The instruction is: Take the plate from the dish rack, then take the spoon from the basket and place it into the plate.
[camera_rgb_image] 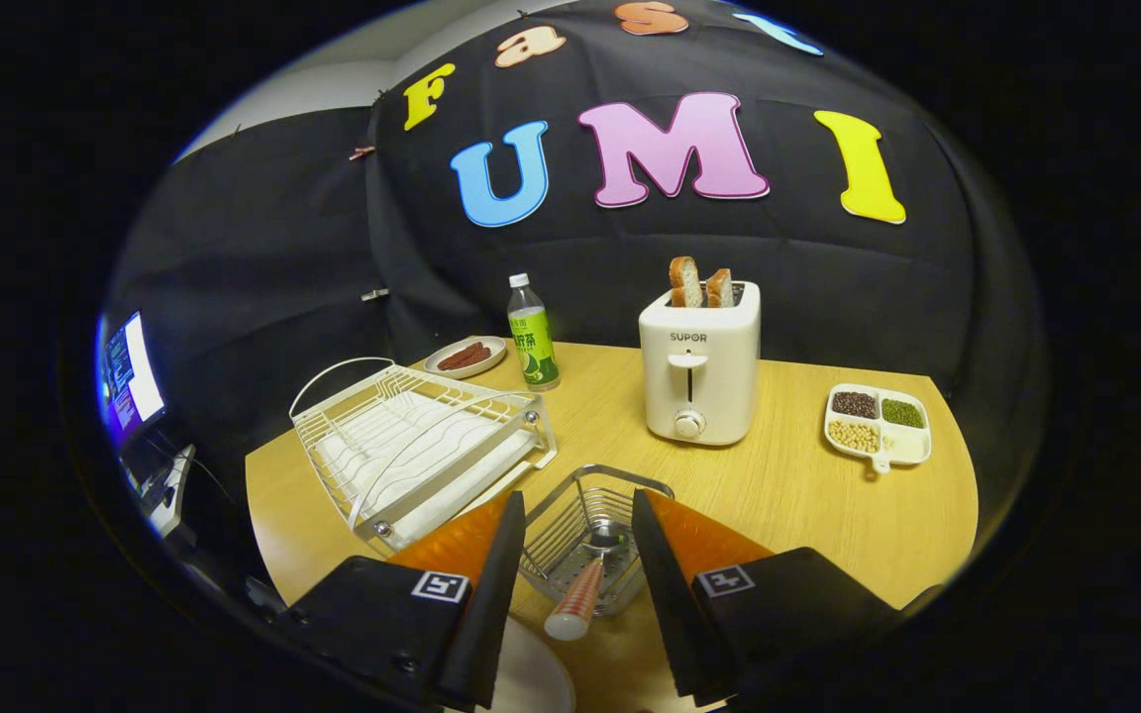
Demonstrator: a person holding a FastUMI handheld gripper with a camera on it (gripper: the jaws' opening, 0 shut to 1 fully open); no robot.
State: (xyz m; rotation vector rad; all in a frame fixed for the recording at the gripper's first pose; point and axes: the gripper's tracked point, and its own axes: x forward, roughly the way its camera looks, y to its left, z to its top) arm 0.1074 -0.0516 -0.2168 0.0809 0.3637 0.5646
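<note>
My gripper (pixel 577 569) is open, its two fingers spread on either side of a small wire basket (pixel 620 490) on the wooden table (pixel 808 485). A spoon (pixel 582 584) leans in the basket, its bowl down inside and its reddish handle sticking out toward me, between the fingers. Neither finger touches the handle. A white plate (pixel 531 673) lies on the table just below the left finger, only its edge visible. The white wire dish rack (pixel 412 446) stands to the left beyond the fingers, with no plate in it.
A white toaster (pixel 697 371) with two bread slices stands behind the basket. A green-labelled bottle (pixel 533 337) and a small dish of sausages (pixel 466 356) sit at the back left. A divided tray of beans (pixel 876 421) is at the right. A monitor (pixel 135 376) glows far left.
</note>
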